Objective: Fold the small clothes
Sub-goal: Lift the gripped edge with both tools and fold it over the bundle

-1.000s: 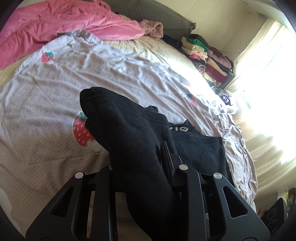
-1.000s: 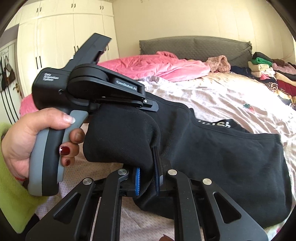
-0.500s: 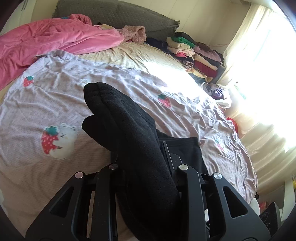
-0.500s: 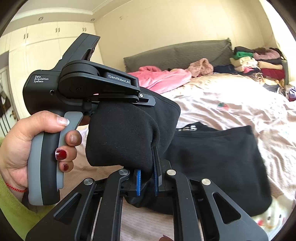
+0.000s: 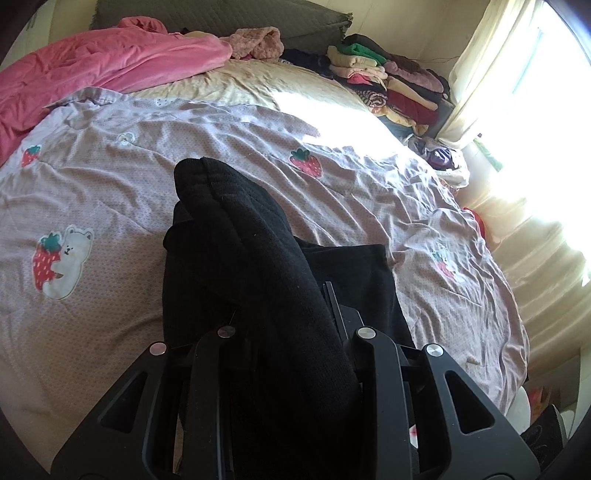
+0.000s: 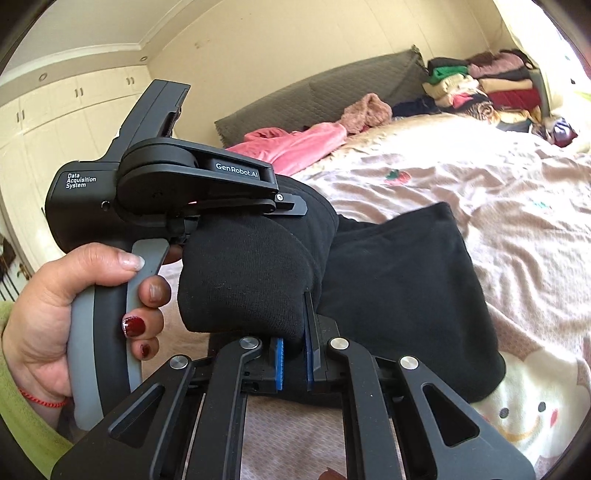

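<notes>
- Left wrist view: a bed fills the frame, spread with a pale lilac sheet printed with strawberries and a bear. A pink duvet is heaped at the far left against a grey headboard. A stack of folded clothes sits at the far right corner, beside bright curtains (the window light washes out that side).
- Same view: the left gripper is closed on a thick bunch of the black garment. The cloth rises between the fingers and blocks much of the middle of the view. The rest of it lies on the sheet just right of the fingers.
- Right wrist view: white wardrobes stand at the left wall, with the headboard, duvet and clothes stack beyond. The sheet is in strong sun.
- Same view: the right gripper has its blue pads nearly together, pinching a fold of the black garment. The garment's free part drapes to the right onto the bed.
- Same view: the left gripper is seen from the side (held by a hand with red nails), clamped on the same bunch just above the right gripper. It hides the room's left middle.
</notes>
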`<state>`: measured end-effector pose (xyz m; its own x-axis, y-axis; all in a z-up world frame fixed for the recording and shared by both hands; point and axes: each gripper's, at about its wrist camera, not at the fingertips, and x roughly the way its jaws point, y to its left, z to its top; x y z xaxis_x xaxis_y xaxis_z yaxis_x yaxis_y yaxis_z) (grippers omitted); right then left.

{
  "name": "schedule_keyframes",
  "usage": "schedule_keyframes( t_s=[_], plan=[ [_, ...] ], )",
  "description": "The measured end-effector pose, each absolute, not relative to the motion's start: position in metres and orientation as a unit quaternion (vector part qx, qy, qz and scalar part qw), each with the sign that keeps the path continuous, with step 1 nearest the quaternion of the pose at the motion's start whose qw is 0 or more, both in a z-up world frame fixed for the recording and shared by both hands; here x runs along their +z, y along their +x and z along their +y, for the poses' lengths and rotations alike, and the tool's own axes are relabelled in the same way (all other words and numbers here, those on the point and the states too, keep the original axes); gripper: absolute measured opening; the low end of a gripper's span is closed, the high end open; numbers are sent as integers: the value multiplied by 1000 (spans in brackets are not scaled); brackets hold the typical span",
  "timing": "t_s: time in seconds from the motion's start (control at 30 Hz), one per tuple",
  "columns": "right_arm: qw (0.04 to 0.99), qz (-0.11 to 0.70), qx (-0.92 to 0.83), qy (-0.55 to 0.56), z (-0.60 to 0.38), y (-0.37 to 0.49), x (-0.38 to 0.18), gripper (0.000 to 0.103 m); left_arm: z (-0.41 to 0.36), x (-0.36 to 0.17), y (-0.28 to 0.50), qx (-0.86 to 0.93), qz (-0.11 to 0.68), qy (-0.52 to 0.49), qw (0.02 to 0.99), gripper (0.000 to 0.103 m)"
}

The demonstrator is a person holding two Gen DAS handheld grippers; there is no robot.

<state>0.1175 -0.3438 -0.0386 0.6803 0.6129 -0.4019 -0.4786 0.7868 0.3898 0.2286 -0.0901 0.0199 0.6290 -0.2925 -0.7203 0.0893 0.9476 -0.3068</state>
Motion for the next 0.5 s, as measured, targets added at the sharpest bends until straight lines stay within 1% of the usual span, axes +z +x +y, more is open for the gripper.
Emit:
schedule_keyframes(
  t_s=[0.13,0.2,0.23,0.27,0.3,0.37,0.5],
  plan=[
    [910,264,294,128,-351,115,-41,7,-103,19,229,-115,416,-121,894,21],
    [911,265,290,127,-355,113,-44,7,-109,18,227,-124,410,-125,895,28],
    [911,267,287,127,-357,112,-46,7,-111,17,226,-133,409,-131,893,40],
    [911,269,284,127,-359,112,-47,7,-113,16,225,-147,408,-139,890,48],
    [912,271,281,128,-361,113,-48,7,-114,16,222,-165,404,-151,887,51],
    [914,275,271,125,-365,113,-51,7,-112,17,216,-183,396,-163,885,72],
    [914,292,250,130,-376,116,-61,7,-88,20,205,-167,379,-164,895,72]
  ],
)
